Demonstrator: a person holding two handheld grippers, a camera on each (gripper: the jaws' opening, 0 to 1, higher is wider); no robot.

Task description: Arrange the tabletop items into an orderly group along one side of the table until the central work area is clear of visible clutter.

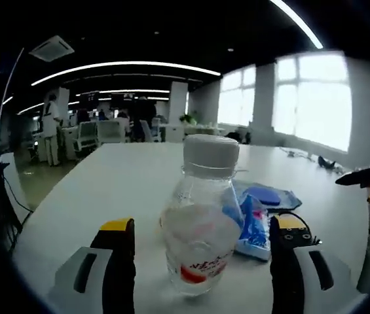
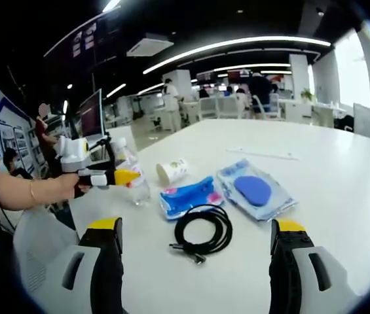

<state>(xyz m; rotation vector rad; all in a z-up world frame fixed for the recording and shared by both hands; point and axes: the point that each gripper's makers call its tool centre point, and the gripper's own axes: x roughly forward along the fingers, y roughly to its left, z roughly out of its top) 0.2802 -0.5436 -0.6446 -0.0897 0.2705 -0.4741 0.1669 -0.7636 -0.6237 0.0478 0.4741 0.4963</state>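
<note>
Spreading wide and white, the bench (image 2: pixel 342 190) carries every item; on it a clear bag with a blue pad (image 2: pixel 255 190) lies flat, touching a blue packet (image 2: pixel 190 195) beside it; a coiled black cable (image 2: pixel 203 232) rests just in front of both; a paper cup (image 2: pixel 171 171) lies on its side nearby; a clear bottle (image 1: pixel 201 226) with a white cap stands upright between the left gripper (image 1: pixel 201 261) jaws, which are wide apart and not touching it; the right gripper (image 2: pixel 194 258) jaws gape equally wide, holding nothing, above bare bench near the cable.
</note>
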